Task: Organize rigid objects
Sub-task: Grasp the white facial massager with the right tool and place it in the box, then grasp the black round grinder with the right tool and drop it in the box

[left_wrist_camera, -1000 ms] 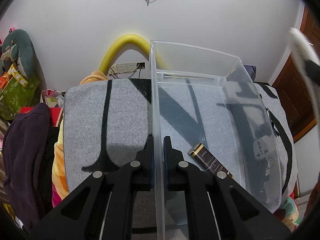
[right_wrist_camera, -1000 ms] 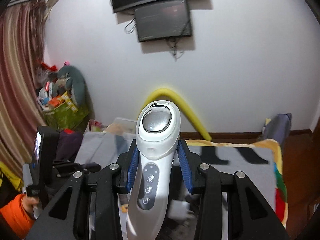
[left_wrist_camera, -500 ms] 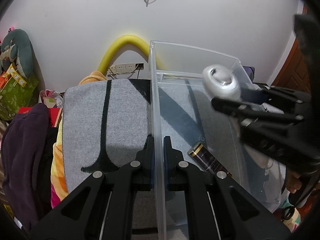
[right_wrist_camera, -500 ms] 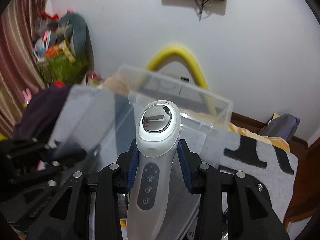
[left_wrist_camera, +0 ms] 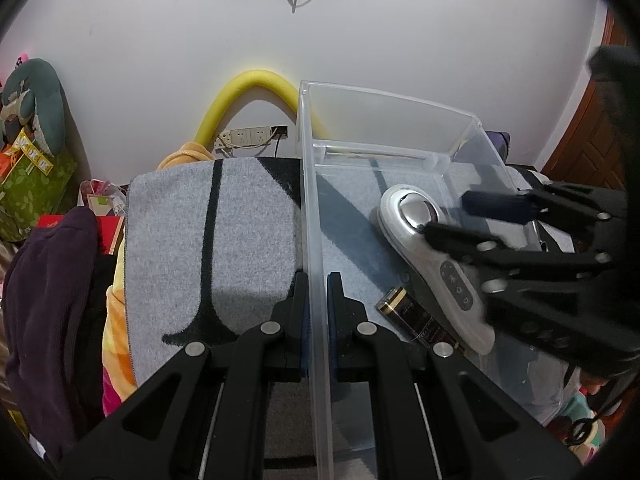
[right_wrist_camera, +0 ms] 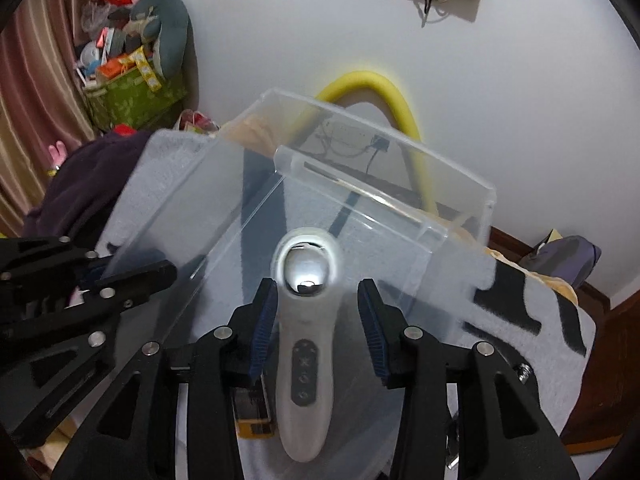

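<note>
The left claw point(left_wrist_camera: 318, 300) is clamped shut on the near side wall of the clear plastic box point(left_wrist_camera: 308, 208). The right claw point(right_wrist_camera: 318, 320) is opening, its pads off the white handheld massager point(right_wrist_camera: 306, 344), which lies in the box beside a black-and-gold battery point(left_wrist_camera: 416, 318). The box sits on a grey blanket point(left_wrist_camera: 240, 232).

Clear bin point(left_wrist_camera: 384, 116) top is being left open. Its near floor is being occupied by white handheld device point(left_wrist_camera: 432, 256) and battery point(left_wrist_camera: 412, 316); far end is being left free. Bin's left wall is being clamped by left gripper point(left_wrist_camera: 318, 300).
</note>
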A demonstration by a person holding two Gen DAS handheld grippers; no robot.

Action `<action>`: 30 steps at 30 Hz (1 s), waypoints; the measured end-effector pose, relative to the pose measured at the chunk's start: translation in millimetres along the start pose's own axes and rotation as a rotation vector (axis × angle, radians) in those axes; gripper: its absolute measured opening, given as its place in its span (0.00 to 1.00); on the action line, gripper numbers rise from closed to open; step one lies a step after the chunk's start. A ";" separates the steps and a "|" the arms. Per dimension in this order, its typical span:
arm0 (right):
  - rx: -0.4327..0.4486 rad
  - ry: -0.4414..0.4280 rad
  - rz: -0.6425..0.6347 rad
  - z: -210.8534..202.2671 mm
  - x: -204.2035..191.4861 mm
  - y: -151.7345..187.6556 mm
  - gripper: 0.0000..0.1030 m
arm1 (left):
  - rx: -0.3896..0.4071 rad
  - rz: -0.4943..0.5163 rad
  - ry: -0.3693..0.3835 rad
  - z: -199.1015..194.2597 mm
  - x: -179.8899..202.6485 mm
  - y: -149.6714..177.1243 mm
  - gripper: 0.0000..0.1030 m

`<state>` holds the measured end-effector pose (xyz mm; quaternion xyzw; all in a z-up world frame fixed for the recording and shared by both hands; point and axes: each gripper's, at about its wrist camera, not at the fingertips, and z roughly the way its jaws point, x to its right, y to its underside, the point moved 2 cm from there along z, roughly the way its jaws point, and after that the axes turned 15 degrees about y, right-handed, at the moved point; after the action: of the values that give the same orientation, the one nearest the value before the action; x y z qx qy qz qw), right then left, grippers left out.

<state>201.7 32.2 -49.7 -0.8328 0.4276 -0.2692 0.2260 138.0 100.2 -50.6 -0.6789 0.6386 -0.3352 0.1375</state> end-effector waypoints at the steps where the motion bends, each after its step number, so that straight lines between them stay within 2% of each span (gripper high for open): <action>1: 0.014 -0.005 0.012 -5.5 5.3 2.0 0.37 | -0.001 -0.001 0.000 0.1 -0.1 -0.1 0.06; 5: 0.076 -0.006 0.079 -30.9 32.9 8.6 0.38 | -0.004 -0.004 -0.001 0.0 0.0 -1.1 0.07; 9: 0.135 0.061 0.164 -52.3 72.9 18.7 0.44 | -0.005 0.000 -0.012 -0.3 1.8 -0.9 0.07; 14: 0.115 0.114 0.283 -53.9 126.6 43.3 0.44 | -0.008 0.002 -0.016 -0.6 3.0 -0.5 0.07; 17: 0.074 0.112 0.322 -46.8 142.8 62.5 0.44 | -0.008 0.006 -0.021 -0.6 4.8 -0.1 0.07; 24: -0.037 0.089 0.352 -10.2 141.9 96.7 0.44 | -0.010 0.016 -0.032 -0.8 6.9 0.5 0.07; 30: -0.024 0.050 0.318 -1.3 124.5 102.8 0.44 | -0.011 0.019 -0.034 -1.0 6.7 0.9 0.07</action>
<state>201.1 -126.5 -79.3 -0.7503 0.5628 -0.2456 0.2450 136.4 93.9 -48.6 -0.6794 0.6443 -0.3186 0.1477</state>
